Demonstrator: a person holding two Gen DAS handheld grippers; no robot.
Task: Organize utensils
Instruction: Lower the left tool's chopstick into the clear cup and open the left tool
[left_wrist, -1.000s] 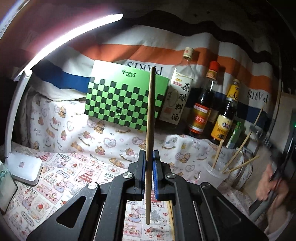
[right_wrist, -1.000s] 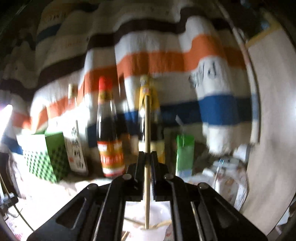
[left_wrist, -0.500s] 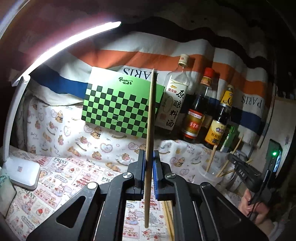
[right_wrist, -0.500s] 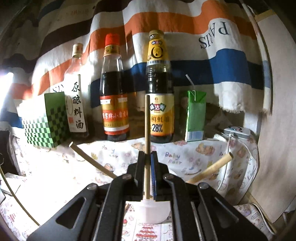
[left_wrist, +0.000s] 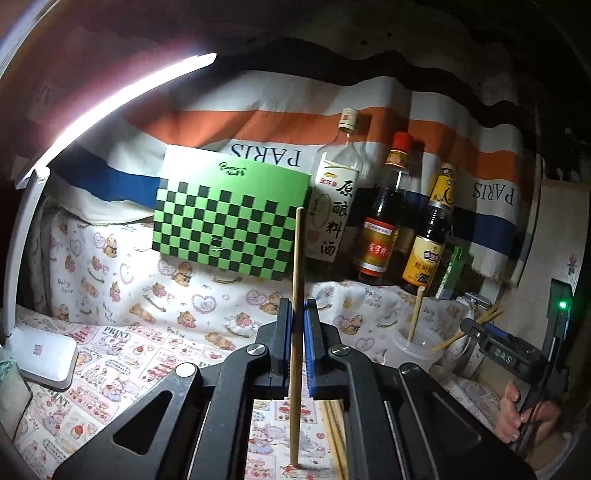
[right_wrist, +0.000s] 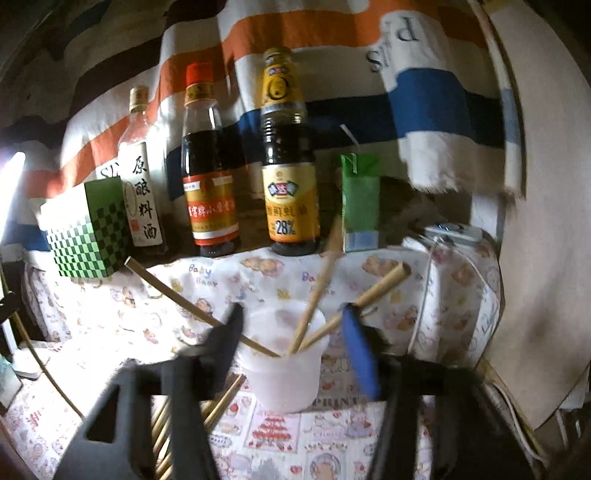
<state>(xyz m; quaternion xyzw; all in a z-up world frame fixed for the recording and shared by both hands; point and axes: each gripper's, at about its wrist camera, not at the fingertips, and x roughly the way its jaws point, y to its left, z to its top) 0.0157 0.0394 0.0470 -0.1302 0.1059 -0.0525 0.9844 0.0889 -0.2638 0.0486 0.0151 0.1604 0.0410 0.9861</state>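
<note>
Left gripper clamps one upright chopstick.
Our right gripper jaws are opening, nothing gripped, straddling the plastic cup holding three chopsticks.

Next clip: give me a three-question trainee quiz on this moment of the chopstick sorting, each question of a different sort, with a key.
1. True or false: the left gripper is shut on an upright chopstick.
2. How many chopsticks stand in the plastic cup in the right wrist view? A) one B) three C) six
3. Fill in: between the right gripper's opening jaws sits the ____.

Key: 1 true. 2 B. 3 plastic cup; the pads do not press on it.
</note>
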